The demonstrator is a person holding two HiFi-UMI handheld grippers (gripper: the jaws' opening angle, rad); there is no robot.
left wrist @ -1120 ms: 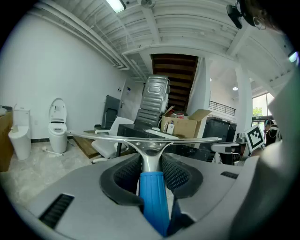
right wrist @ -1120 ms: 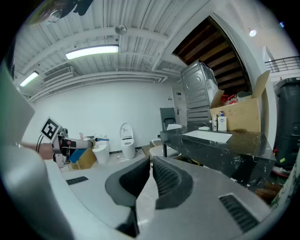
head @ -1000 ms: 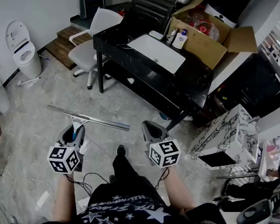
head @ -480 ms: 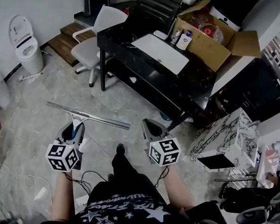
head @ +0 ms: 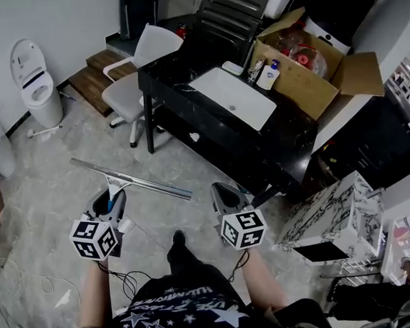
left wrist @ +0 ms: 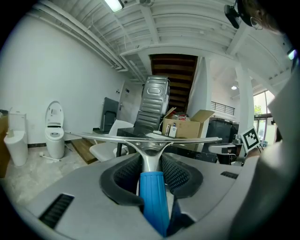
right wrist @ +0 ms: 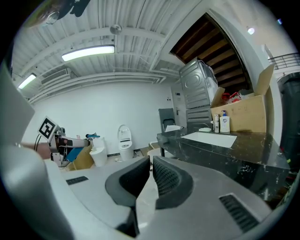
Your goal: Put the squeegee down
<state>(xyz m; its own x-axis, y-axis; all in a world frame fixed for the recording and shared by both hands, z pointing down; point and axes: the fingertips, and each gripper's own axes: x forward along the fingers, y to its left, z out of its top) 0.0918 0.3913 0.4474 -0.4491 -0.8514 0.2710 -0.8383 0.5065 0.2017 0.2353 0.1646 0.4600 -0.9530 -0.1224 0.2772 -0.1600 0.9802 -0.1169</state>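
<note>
The squeegee (head: 131, 178) has a long metal blade and a blue handle (left wrist: 153, 197). My left gripper (head: 113, 197) is shut on that handle, and the blade sticks out crosswise ahead of the jaws, held level above the grey floor. In the left gripper view the metal neck (left wrist: 150, 152) rises between the ribbed pads, with my left gripper (left wrist: 151, 171) clamped around it. My right gripper (head: 221, 193) hangs beside it at the same height. In the right gripper view, my right gripper (right wrist: 151, 174) is shut with nothing between its pads.
Ahead stands a black table (head: 290, 134) with a white sink basin (head: 240, 97) set in it. Behind it is an open cardboard box (head: 300, 72). A white chair (head: 138, 69) and a toilet (head: 35, 80) stand left, and a marble cabinet (head: 334, 209) right. Cables (head: 18, 280) lie on the floor.
Both grippers have moved forward together toward the black table, which now shows nearer. The squeegee stays held in the left gripper, with its blade still level.
</note>
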